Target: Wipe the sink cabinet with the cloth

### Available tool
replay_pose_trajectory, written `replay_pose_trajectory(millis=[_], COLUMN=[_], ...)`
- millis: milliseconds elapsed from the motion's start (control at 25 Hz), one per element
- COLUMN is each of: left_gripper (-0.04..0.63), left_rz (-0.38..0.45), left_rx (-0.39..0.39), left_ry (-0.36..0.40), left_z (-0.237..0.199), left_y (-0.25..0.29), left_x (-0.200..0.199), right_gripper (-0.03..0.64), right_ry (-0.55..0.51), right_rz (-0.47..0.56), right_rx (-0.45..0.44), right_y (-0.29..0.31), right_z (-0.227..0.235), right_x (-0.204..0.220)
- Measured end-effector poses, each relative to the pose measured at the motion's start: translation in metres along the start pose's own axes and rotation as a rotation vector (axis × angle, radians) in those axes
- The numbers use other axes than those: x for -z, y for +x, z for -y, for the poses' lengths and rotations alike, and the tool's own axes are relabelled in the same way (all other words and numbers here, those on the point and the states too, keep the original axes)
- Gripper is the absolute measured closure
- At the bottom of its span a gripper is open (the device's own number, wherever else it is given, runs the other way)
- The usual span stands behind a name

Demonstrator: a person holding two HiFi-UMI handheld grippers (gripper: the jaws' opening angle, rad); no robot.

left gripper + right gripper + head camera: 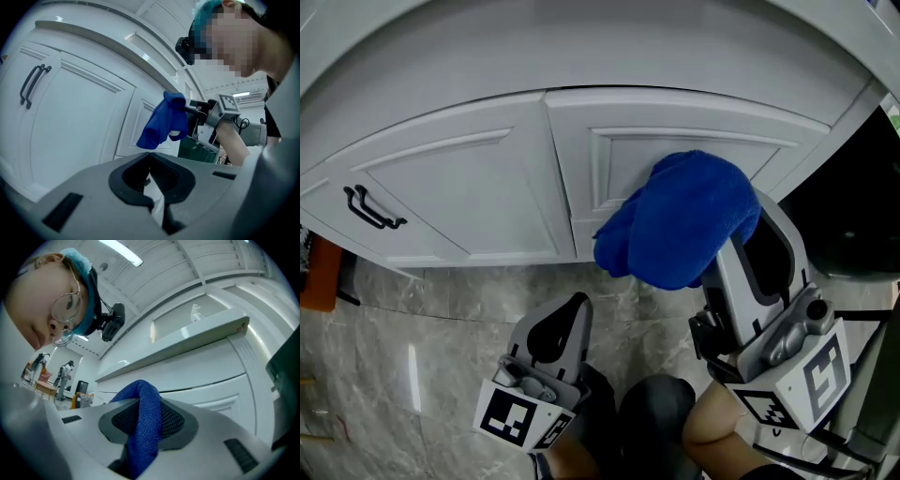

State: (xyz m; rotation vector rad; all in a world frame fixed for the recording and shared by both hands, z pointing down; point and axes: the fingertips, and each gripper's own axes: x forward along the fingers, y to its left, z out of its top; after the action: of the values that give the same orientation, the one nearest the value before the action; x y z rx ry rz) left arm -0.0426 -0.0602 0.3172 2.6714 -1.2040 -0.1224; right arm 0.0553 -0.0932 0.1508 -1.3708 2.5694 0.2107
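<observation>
The white sink cabinet (469, 187) curves across the head view, and its left door carries a black handle (373, 208). My right gripper (748, 217) is shut on a blue cloth (680, 220), which bunches over its tips in front of the right door's panel (619, 159); I cannot tell whether cloth and door touch. In the right gripper view the cloth (143, 427) is pinched between the jaws. My left gripper (575, 305) hangs lower, over the floor, shut on nothing. The left gripper view shows the cloth (165, 121) dangling beside the cabinet and the handle (32, 84).
A grey marble floor (431, 328) lies under the cabinet. An orange object (319, 272) sits at the left edge. A dark green container (199, 147) stands to the right of the cabinet. The countertop edge (187, 341) overhangs the doors.
</observation>
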Motion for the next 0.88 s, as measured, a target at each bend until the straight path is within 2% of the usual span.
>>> replay_pose_trajectory(millis=[120,200,480,680,880], left_gripper=[0.591,0.591,0.591,0.591,0.591], left_rz=[0.001,0.005,0.002,0.001,-0.01], left_rx=[-0.007,-0.01,-0.001,-0.005,-0.004], left_ry=[0.007,0.008,0.019,0.027,0.037], left_z=[0.001,0.003,0.009,0.012,0.013], left_y=[-0.002,-0.004,-0.011,-0.013,-0.014], left_x=[-0.001,-0.003,-0.003,-0.004,-0.003], right_gripper=[0.503,0.503,0.503,0.503,0.503], right_ry=[0.009,-0.014,-0.083,-0.182,-0.186], right_rz=[0.01,-0.007,-0.111,-0.169,-0.156], right_rx=[-0.109,-0.103,0.181,0.302,0.439], right_y=[0.004,-0.002,-0.027,-0.03,-0.058], right_z=[-0.029,-0.031,0.056,0.093,0.132], right_x=[-0.004,-0.003,0.032,0.054,0.053])
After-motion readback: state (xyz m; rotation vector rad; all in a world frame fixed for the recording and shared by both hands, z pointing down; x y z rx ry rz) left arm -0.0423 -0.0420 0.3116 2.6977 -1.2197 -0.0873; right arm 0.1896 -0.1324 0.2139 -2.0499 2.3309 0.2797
